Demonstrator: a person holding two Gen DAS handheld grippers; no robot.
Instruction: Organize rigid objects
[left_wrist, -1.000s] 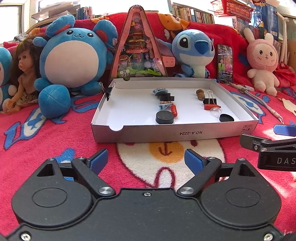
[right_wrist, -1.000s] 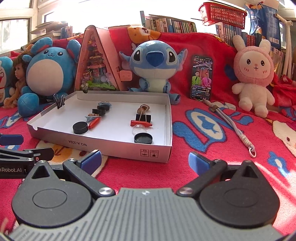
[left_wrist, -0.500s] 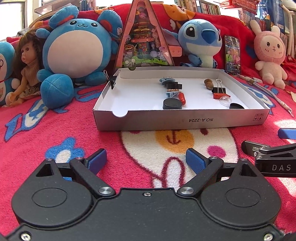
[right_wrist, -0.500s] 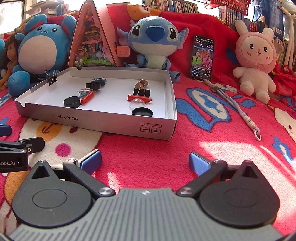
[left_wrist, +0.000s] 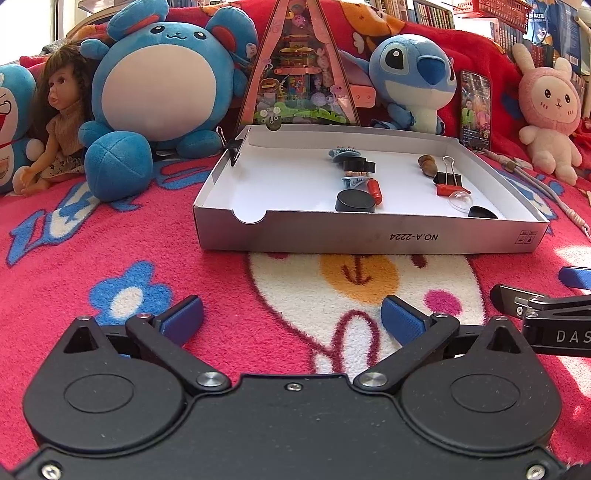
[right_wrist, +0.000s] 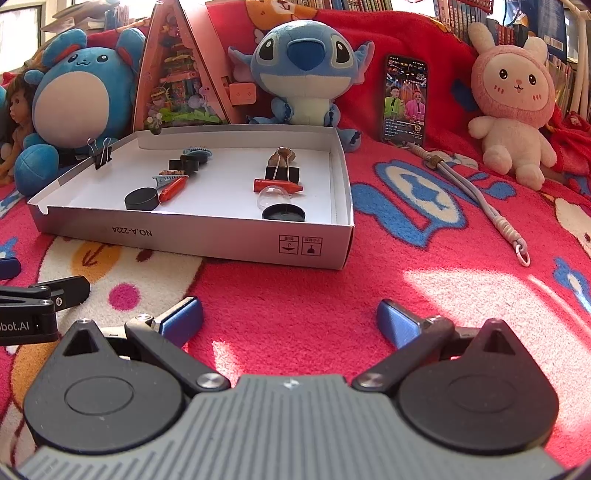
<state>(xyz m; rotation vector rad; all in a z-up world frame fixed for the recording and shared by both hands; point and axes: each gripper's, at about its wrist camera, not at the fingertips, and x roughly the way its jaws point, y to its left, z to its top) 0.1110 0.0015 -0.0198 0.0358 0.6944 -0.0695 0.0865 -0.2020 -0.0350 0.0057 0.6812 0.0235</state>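
Landmark: one shallow white cardboard tray (left_wrist: 369, 240), marked NO.A-2224 on its near wall, resting on a red patterned blanket (left_wrist: 110, 240).

Contents of the tray, counted:
- Two black round caps: one (left_wrist: 354, 202) near the front wall at centre, one (left_wrist: 482, 212) in the front right corner.
- Two red crayon-like sticks: one (left_wrist: 375, 188) touching the centre cap, one (left_wrist: 452, 190) lying in front of the binder clip.
- One black binder clip (left_wrist: 447, 177) lying inside, right of centre.
- One clear dome (left_wrist: 460, 201) just beside the right cap.
- One brown nut-like piece (left_wrist: 425, 164) behind the clip.
- One cluster of small black and blue parts (left_wrist: 352, 162) at centre rear; exact count not discernible.
- One further black binder clip (right_wrist: 100, 153) clamped upright on the left wall of the tray.

Behind the tray: one triangular toy pack (left_wrist: 299, 66), two blue plush toys (left_wrist: 159, 77) (left_wrist: 413, 81), one pink rabbit plush (left_wrist: 546, 110), one doll (left_wrist: 61, 122), one phone (right_wrist: 405, 99) propped upright. Right of the tray: one grey lanyard (right_wrist: 476, 195) flat on the blanket.

Left tool (left_wrist: 291, 321): well short of the tray's near wall, above the blanket, jaws opening, spread wide, nothing between them.

Right tool (right_wrist: 290, 321): in front of the tray's right front corner, jaws released and wide apart, nothing between them.
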